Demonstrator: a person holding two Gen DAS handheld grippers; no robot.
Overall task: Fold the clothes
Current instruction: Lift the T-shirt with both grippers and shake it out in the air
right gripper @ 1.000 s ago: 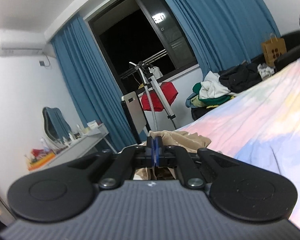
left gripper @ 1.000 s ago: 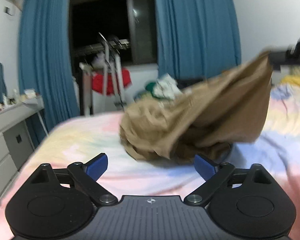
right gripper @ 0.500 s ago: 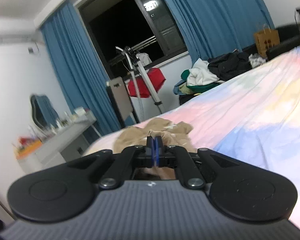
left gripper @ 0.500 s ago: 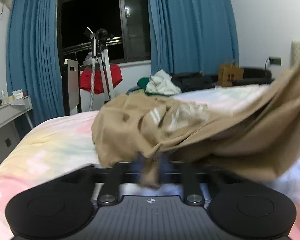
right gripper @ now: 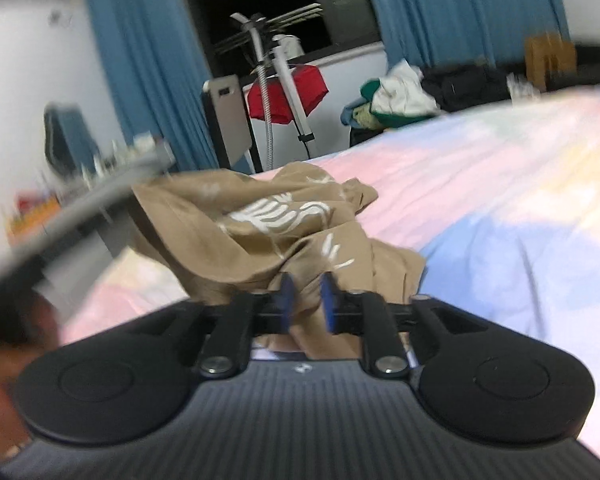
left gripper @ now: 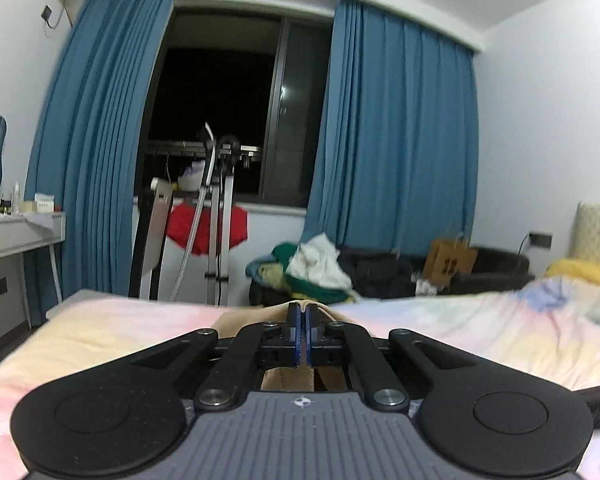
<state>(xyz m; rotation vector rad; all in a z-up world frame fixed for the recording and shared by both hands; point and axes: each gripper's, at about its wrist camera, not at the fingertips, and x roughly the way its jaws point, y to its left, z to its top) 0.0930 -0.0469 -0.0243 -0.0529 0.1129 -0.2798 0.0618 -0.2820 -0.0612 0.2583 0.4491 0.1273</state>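
A tan garment with a white print (right gripper: 260, 224) lies crumpled on the pastel bed sheet (right gripper: 500, 208). My right gripper (right gripper: 304, 296) is partly open, with a fold of the tan cloth lying between its blue pads. My left gripper (left gripper: 302, 332) is shut on a tan edge of the garment (left gripper: 296, 378), which shows only as a strip under the fingers and a sliver past them. The view from the right wrist is blurred by motion.
A garment steamer stand with a red cloth (left gripper: 208, 232) stands by the dark window. A pile of clothes (left gripper: 312, 268) and a brown paper bag (left gripper: 452, 260) lie beyond the bed. A white desk (left gripper: 16, 236) is at the left.
My left gripper went from open to shut on the garment and lifted, so the cloth dropped from its view. My right gripper's jaws parted from shut to partly open.
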